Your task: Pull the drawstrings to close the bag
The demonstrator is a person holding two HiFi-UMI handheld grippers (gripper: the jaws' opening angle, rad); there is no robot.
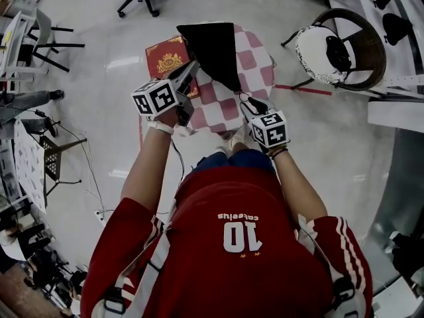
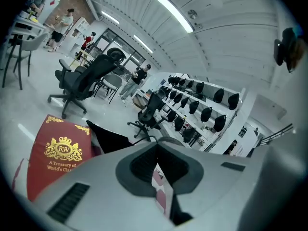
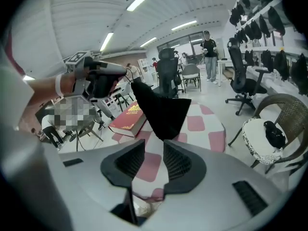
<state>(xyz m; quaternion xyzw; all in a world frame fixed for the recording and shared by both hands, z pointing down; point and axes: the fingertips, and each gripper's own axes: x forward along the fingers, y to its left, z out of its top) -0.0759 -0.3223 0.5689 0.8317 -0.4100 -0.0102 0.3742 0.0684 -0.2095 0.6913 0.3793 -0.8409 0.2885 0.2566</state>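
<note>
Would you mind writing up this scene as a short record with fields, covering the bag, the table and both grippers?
Surface: round pink-and-white checked cloth
Bag: black bag on the cloth
Beside it: red book, at the cloth's left
Left gripper: fingers shut, at the bag's left edge
Right gripper: fingers apart, nothing between them, over the cloth's near edge

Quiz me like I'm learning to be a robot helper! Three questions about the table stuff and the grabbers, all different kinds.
1. True or false: the book beside the bag is blue.
2. Pick one: the bag is A black, B yellow, C green.
3. Fill the gap: the jaws of the right gripper stand ___, while those of the left gripper are shut.
Key: 1 false, it is red; 2 A; 3 apart.
</note>
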